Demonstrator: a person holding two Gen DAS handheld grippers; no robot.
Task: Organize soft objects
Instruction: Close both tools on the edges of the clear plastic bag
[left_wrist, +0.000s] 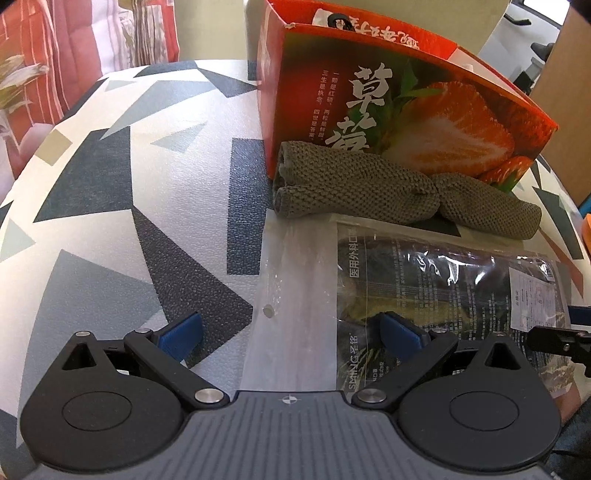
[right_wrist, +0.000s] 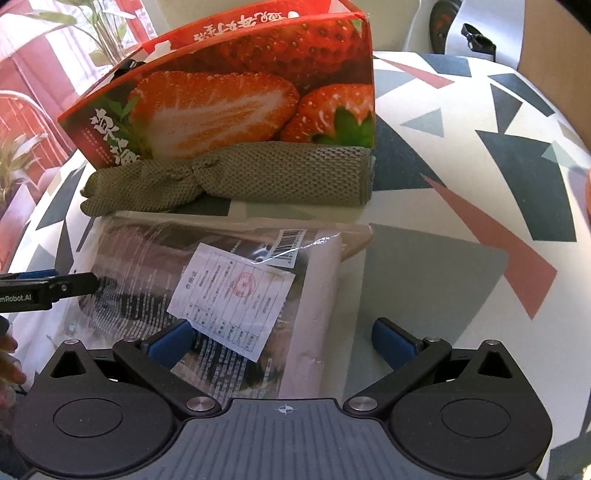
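Left claw wide, holding nothing, straddling clear end of mask packet. Right claw wide too, empty, spread over packet's opposite end near paper label. Packet lies flat on patterned desk, between both claws: likely set for two-sided lift, since floppy plastic sags from one end. Knitted cloth, knotted, rests against strawberry box, just beyond packet. Box open-topped, probably destination for soft items.

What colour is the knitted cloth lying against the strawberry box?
Olive-khaki, a mesh-like knit, knotted near one end. The knitted cloth shows best in the right wrist view.
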